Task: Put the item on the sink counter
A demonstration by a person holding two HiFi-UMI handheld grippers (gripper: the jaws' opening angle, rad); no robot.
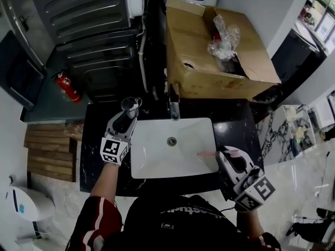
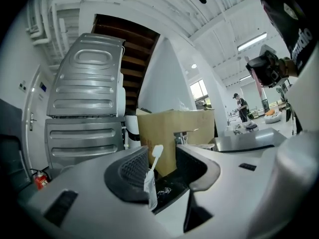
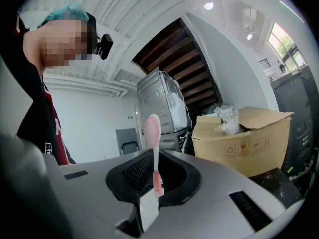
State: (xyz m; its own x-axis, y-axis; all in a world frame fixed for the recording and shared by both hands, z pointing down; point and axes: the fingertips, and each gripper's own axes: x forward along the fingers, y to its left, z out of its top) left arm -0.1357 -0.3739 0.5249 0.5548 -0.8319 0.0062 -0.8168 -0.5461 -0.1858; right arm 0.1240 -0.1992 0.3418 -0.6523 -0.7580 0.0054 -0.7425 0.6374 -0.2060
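Right gripper pinching pink toothbrush, left gripper with jaws apart

White toothbrush, handle in clear wrapper, stands tilted between the parted fingers of the left gripper. Pink toothbrush, head up, clamped upright in right gripper.

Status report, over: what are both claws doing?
Left claw open, white toothbrush loose between its jaws. Right claw shut on pink toothbrush, by the sink. Nothing blocking.
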